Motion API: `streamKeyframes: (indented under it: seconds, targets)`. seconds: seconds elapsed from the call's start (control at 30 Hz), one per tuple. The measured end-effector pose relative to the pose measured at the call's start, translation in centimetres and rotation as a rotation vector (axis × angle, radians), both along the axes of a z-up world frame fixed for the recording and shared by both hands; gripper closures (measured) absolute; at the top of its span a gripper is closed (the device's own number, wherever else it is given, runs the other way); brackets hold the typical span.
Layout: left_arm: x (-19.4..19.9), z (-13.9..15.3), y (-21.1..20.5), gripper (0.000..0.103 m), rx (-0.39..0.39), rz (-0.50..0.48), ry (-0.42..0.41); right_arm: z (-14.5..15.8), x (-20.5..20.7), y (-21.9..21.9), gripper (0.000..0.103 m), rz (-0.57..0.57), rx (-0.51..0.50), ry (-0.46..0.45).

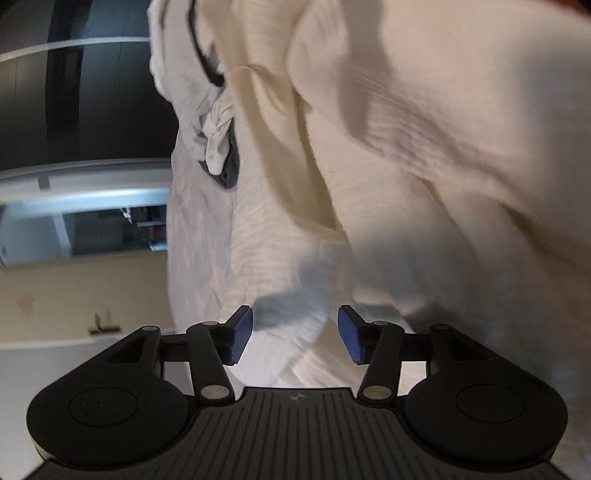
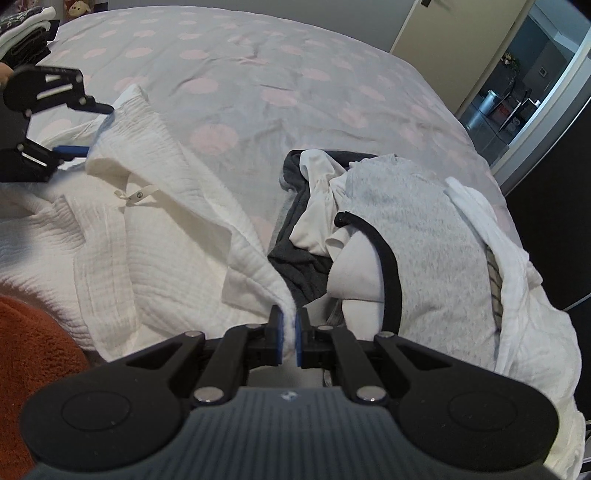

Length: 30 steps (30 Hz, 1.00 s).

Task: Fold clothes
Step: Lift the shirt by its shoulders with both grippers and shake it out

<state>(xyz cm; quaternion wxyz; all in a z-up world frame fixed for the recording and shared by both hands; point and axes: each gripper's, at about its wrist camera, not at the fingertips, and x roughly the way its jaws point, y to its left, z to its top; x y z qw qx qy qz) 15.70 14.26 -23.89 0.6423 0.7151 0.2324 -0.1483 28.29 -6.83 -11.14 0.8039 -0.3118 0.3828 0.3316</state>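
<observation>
A white crinkled garment (image 2: pixel 155 236) lies spread on the bed, with a small label near its neck. My right gripper (image 2: pixel 289 332) is shut on the near edge of the white garment. My left gripper (image 2: pixel 92 129) stands open at the garment's far left corner, and the cloth edge reaches in between its blue pads (image 2: pixel 75 149). In the left wrist view the same garment (image 1: pixel 406 184) fills most of the frame, blurred. There a fold of it hangs between the spread fingers of the left gripper (image 1: pixel 295 332).
A pile of unfolded clothes (image 2: pixel 406 229), grey, dark grey and white, lies right of the garment. The bed cover (image 2: pixel 258 74) is pale with pink dots. Folded clothes (image 2: pixel 26 33) are stacked at the far left. An orange sleeve (image 2: pixel 33 354) is near left. A doorway (image 2: pixel 517 92) is at the right.
</observation>
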Motion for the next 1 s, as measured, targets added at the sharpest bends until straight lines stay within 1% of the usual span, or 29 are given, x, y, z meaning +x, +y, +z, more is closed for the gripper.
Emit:
streamKeyframes:
  seconds: [0.07,0.1,0.13,0.2,0.27,0.33,0.4,0.5,0.6,0.67,0.8,0.87,1.0]
  targets:
    - [0.9,0.0,-0.1,0.068,-0.027,0.06,0.001,0.0,-0.1,0.0,0.095,0.001,0.004,0.001]
    - [1.4,0.7,-0.1,0.086,-0.074,0.111,-0.003,0.1,-0.2,0.0,0.095,0.004,0.004,-0.001]
    - [1.9,1.6,0.1,0.088,-0.129,0.162,-0.025,0.2,-0.4,0.0,0.095,0.006,0.005,-0.008]
    - [2.9,3.6,0.6,0.096,-0.246,0.268,-0.066,0.7,-0.8,0.0,0.095,0.01,0.011,-0.026]
    - [3.6,6.6,1.8,0.096,-0.389,0.392,-0.099,1.5,-1.1,0.0,0.096,0.013,0.025,-0.048]
    - [3.6,9.8,3.4,0.096,-0.508,0.498,-0.148,2.7,-1.6,0.5,0.096,0.025,0.055,-0.087]
    - [2.7,13.3,4.9,0.096,-0.6,0.583,-0.202,4.3,-2.2,1.3,0.096,0.044,0.089,-0.137]
    - [1.2,18.6,7.3,0.096,-0.737,0.707,-0.284,7.4,-3.7,3.1,0.096,0.096,0.134,-0.255]
    - [-1.9,24.2,9.7,0.096,-0.858,0.793,-0.368,11.3,-5.4,5.1,0.096,0.134,0.196,-0.375]
    - [-4.4,27.5,10.3,0.096,-0.903,0.821,-0.441,14.1,-6.5,6.4,0.096,0.15,0.245,-0.454]
    - [-8.9,34.4,10.2,0.096,-0.964,0.842,-0.601,20.8,-9.2,8.3,0.096,0.156,0.388,-0.59]
    - [-11.3,37.7,10.0,0.096,-0.987,0.825,-0.678,24.1,-10.6,8.9,0.096,0.156,0.458,-0.648]
    - [-15.3,42.6,8.3,0.097,-0.998,0.77,-0.828,30.1,-14.0,9.2,0.096,0.155,0.603,-0.729]
